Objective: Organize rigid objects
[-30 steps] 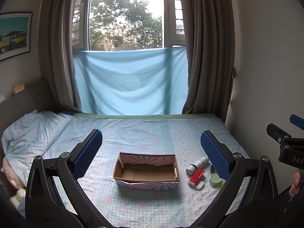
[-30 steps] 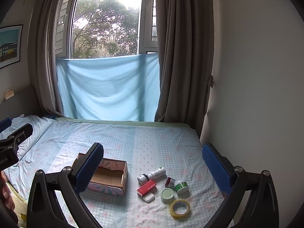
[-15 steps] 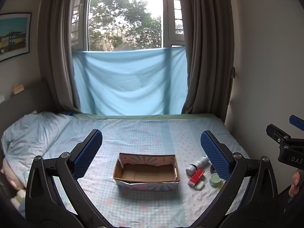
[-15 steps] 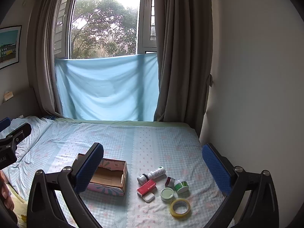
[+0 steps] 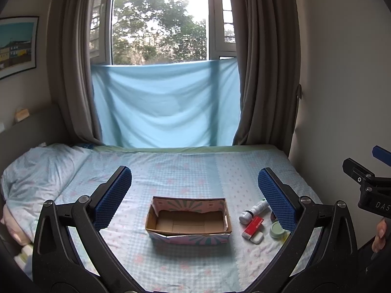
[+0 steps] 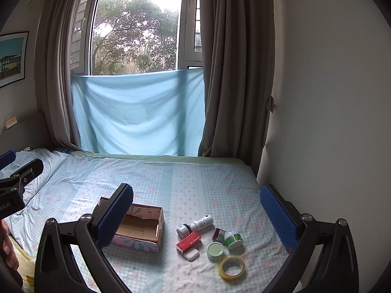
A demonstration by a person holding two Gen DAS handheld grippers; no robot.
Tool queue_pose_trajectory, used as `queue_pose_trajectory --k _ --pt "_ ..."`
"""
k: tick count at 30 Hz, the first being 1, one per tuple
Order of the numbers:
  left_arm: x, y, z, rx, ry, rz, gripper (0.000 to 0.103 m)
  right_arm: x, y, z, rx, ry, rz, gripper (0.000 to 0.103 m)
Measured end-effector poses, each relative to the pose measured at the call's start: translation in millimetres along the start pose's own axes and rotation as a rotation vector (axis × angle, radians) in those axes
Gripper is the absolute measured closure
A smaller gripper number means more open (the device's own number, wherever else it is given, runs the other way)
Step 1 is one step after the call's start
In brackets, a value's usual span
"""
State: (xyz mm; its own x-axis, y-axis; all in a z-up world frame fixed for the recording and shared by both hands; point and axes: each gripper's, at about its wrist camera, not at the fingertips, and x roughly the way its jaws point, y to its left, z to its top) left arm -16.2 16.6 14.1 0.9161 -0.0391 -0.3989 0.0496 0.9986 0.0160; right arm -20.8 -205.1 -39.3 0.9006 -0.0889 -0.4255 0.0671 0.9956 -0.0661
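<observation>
An empty open cardboard box (image 5: 188, 222) (image 6: 140, 229) sits on the bed. To its right lie a white bottle (image 6: 195, 224) (image 5: 254, 210), a red box (image 6: 189, 241) (image 5: 253, 224), a small white case (image 6: 191, 254), a pale green jar (image 6: 215, 250) (image 5: 277, 229), a green-patterned jar (image 6: 233, 239), a small dark red item (image 6: 218, 234) and a yellow tape roll (image 6: 232, 268). My left gripper (image 5: 195, 190) is open and empty, above the box. My right gripper (image 6: 196, 210) is open and empty, above the items.
The bed (image 6: 171, 185) has a checked blue sheet and a pillow (image 5: 36, 168) at the left. A wall (image 6: 330, 97) runs close along the right. Curtains (image 5: 266, 73) and a blue cloth (image 5: 166, 102) hang at the far end.
</observation>
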Motion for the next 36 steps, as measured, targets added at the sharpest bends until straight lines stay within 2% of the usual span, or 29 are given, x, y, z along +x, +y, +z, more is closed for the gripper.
queue_pose_trajectory --k 28,36 --pt "14.0 7.1 2.4 -0.005 0.016 -0.002 0.000 9.1 12.0 8.4 -0.012 0.008 0.001 0.000" --pt "35.7 14.0 11.2 0.059 0.065 -0.037 0.000 14.0 12.1 13.7 0.053 0.011 -0.046 0.000"
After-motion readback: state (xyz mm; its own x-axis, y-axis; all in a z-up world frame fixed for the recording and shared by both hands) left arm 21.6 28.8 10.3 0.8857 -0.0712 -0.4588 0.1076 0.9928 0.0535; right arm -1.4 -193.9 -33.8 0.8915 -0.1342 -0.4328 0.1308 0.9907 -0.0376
